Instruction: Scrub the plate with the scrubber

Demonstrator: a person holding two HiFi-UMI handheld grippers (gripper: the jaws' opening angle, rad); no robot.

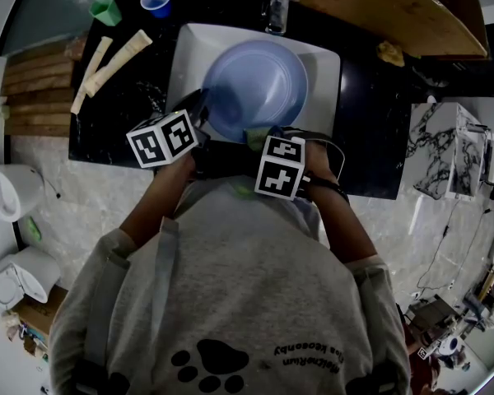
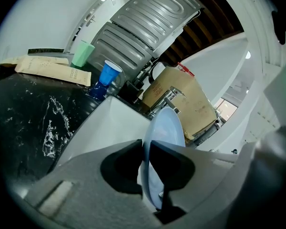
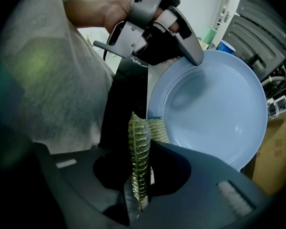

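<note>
Sink (image 1: pixel 189 49): left claw (image 2: pixel 146 148) grips plate (image 1: pixel 255 85); right claw (image 3: pixel 142 147) holds scrubber (image 3: pixel 138 128), seemingly against rim.

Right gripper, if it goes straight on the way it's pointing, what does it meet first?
Probably the blue plate: the scrubber held in the right gripper sits by its near rim, though depth is unclear.

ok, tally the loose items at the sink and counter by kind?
pale-blue round plate: 1
green mesh scrubber: 1
blue plastic cup, green plastic cup: 2
long cream tubes: 2
Total: 6
</note>
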